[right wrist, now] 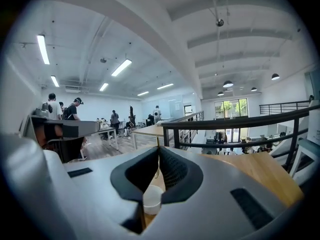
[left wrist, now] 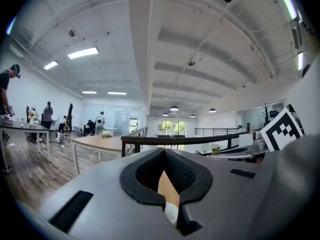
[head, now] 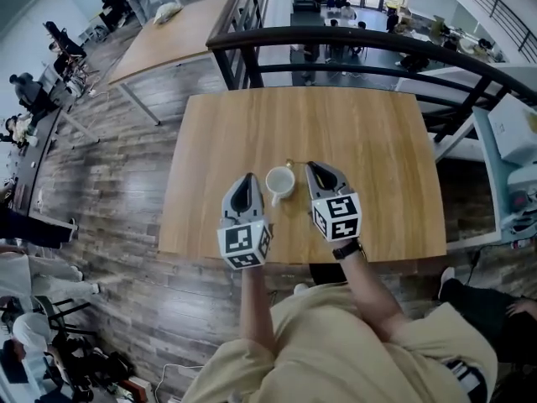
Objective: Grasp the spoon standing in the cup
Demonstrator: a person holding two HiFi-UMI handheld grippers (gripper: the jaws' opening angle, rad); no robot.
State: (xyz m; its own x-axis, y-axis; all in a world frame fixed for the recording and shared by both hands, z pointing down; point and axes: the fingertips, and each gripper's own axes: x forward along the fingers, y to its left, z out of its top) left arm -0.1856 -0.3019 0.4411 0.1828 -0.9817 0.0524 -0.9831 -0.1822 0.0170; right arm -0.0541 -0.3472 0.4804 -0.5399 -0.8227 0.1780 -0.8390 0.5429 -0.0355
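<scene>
1. The spoon [head: 289,163] stands in the white cup [head: 279,183]. Only the top of its thin gold handle shows, and its bowl is hidden inside the cup.
2. The cup sits on the wooden counter [head: 352,133], near the front edge and between the two tools.
3. The right tool [head: 311,168] has its jaws closed, tips meeting. From the head view the handle top lies just left of those tips and apart from them. In the right gripper view the handle lines up with the slit, and the cup shows low in the gap.
4. The left tool [head: 247,177] sits just left of the cup, jaws closed tip to tip on nothing. A sliver of the cup shows through its gap.
5. Open wood runs from the cup to the far edge, where a dark railing [head: 352,40] curves past.
</scene>
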